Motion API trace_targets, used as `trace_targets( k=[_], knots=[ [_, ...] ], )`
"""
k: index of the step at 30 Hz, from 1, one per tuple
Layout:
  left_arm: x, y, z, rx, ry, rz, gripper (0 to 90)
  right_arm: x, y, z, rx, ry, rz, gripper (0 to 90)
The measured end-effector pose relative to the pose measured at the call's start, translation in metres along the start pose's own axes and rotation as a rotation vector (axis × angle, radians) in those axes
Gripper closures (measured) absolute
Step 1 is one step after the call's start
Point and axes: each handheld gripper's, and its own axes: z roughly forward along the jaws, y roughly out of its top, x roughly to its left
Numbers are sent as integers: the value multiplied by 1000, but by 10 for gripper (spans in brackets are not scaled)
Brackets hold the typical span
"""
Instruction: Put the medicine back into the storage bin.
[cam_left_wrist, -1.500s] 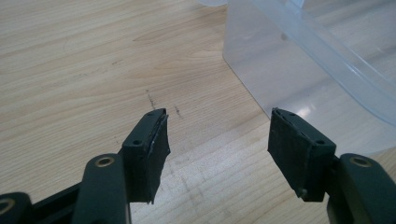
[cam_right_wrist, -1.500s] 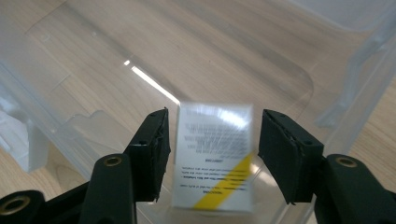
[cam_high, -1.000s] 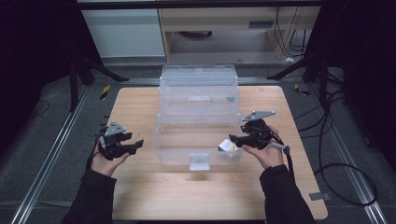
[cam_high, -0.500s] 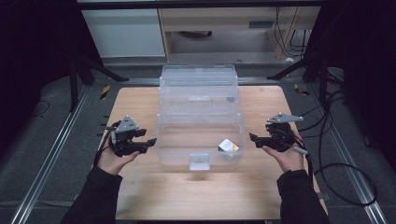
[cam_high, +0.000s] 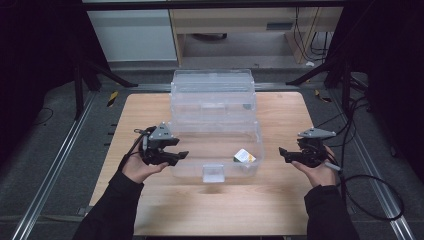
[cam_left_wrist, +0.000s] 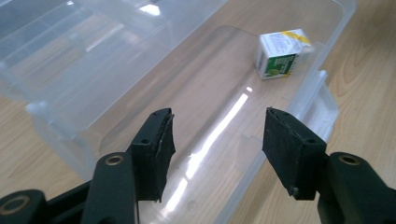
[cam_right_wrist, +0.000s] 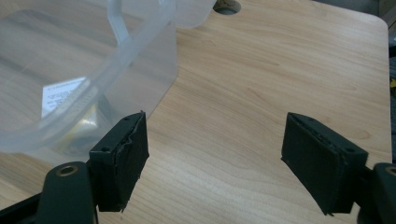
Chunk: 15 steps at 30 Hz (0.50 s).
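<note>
My left gripper (cam_left_wrist: 217, 140) sat with jaws wide apart, nothing between the pads; it looked down over the clear plastic bin (cam_left_wrist: 84, 98) on the wooden table (cam_left_wrist: 369, 88); a small green-and-white carton (cam_left_wrist: 279, 55) lay in the bin's far corner.

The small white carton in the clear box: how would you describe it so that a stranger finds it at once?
Start at the light wooden table, then the clear plastic storage box in its middle. Inside the front tray, near its right corner, lies the small white carton with a green and yellow label. It is the one coloured, opaque thing among see-through plastic.
</note>
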Motion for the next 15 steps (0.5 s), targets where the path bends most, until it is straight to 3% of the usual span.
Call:
trace_targets(
  k=[5, 15],
  knots=[
    [-8, 11, 12, 27, -39, 42, 422, -4, -8, 2, 20, -13, -12, 230],
    [-19, 26, 36, 126, -115, 132, 424, -10, -22, 6, 49, -5, -14, 227]
  ],
)
